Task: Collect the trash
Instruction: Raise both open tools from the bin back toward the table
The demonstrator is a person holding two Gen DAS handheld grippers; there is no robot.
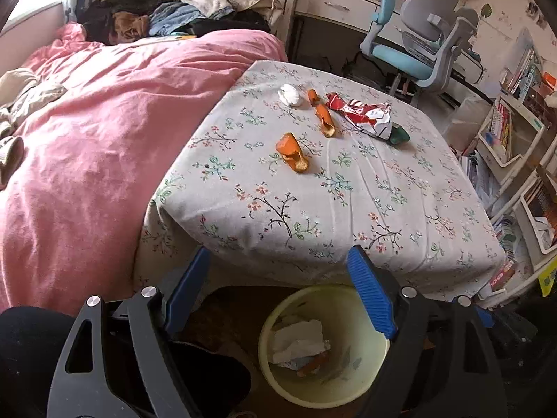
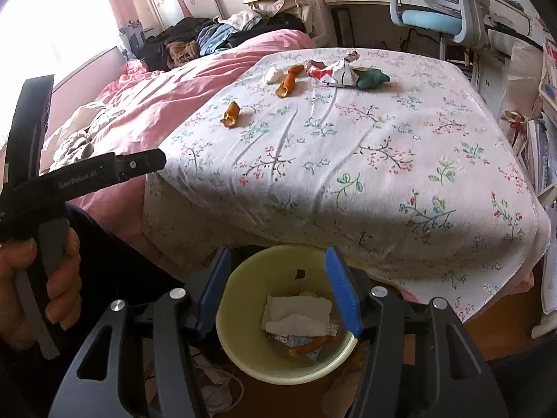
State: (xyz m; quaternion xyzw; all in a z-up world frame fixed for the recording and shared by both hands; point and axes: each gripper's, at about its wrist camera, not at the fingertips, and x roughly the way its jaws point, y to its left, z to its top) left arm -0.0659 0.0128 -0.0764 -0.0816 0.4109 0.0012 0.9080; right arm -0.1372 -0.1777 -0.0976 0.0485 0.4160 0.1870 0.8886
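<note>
Blue-padded and spread wide, both your grippers hold nothing: the right gripper (image 2: 278, 291) hangs directly over the pale yellow bin (image 2: 243, 362), while the left gripper (image 1: 278, 292) brackets the same bin (image 1: 278, 376) from a little further left, beside your knee. Paper scraps and an orange peel already lie in the bin, so judging by that, the job is partly done. What's left sits up and ahead of you on the floral cloth (image 2: 383, 188), past its draped near edge. Nearest is a lone orange peel (image 1: 293, 153), its long axis running away from you and slightly left; it lies ahead of the left gripper and left of the right gripper's line, so your left hand looks the likelier one. Beyond it lie a second peel (image 1: 324, 118), a white tissue wad (image 1: 289, 95), and the red-and-white wrapper (image 1: 362, 115) with a green piece (image 1: 399, 136) at its end. Open cloth surrounds the near peel, so you've room; mind the cloth's overhang as you rise from the bin
</note>
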